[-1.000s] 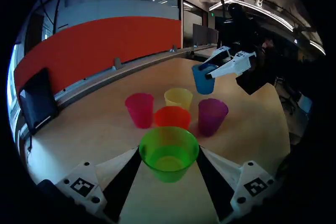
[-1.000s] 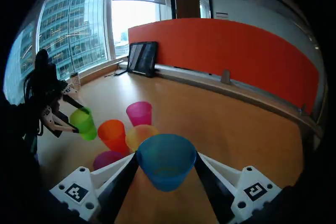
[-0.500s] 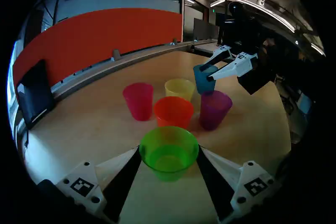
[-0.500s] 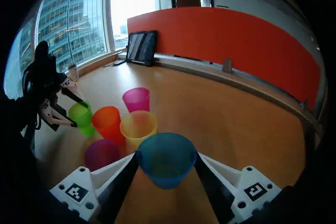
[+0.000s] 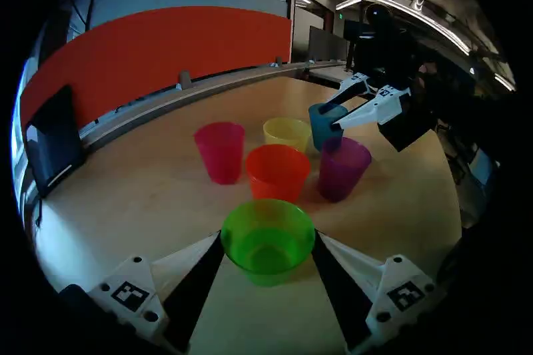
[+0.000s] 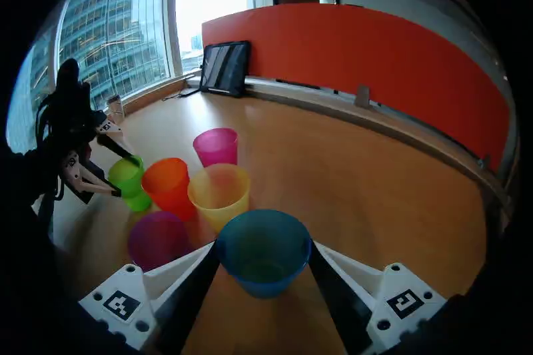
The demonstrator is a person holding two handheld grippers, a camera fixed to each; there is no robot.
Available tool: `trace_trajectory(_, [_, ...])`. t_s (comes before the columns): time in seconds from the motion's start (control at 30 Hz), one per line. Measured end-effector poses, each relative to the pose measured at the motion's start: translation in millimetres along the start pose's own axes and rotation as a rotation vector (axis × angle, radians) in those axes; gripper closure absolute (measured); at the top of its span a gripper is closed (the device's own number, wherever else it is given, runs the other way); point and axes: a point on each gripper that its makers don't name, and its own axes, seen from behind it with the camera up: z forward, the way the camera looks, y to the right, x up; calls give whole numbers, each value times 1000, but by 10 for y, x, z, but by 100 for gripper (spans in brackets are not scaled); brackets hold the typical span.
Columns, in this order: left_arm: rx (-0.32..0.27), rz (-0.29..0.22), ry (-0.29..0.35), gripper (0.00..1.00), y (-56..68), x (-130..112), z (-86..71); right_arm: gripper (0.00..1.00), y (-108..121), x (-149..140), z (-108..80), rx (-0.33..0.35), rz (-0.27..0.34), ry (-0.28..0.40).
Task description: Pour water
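Observation:
My left gripper [image 5: 266,248] is shut on a green cup [image 5: 268,240], held upright just above the wooden table [image 5: 133,202]. The right gripper [image 6: 264,255] is shut on a blue cup [image 6: 264,252], also upright. In the left gripper view the blue cup [image 5: 324,125] and the right gripper [image 5: 333,115] sit beyond the cluster, at the far right. In the right gripper view the green cup [image 6: 128,182] and the left gripper [image 6: 123,178] are at the left. Between them stand a pink cup [image 5: 220,150], an orange cup [image 5: 277,172], a yellow cup [image 5: 286,135] and a purple cup [image 5: 342,167].
A dark tablet [image 6: 225,68] leans at the table's far edge below an orange partition [image 6: 373,62]. Large windows [image 6: 113,42] are beyond it. A person in dark clothing [image 5: 393,68] holds the right gripper. Bare table surface [image 6: 373,195] extends right of the cups.
Both grippers have come lower and closer to the cluster of cups. The blue cup now sits beside the yellow and purple cups; the green cup is nearer the orange one.

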Motion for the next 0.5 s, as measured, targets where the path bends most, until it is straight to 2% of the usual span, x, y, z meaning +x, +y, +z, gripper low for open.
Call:
trace_trajectory(0.33, [-2,-4,2,10,-14,-16,-20,6,-8,-46,52,-4,0,-6])
trace_trajectory(0.5, [-4,-7,0,5,-16,-31,-22,6,-23,-69,68,-7,-3,-8])
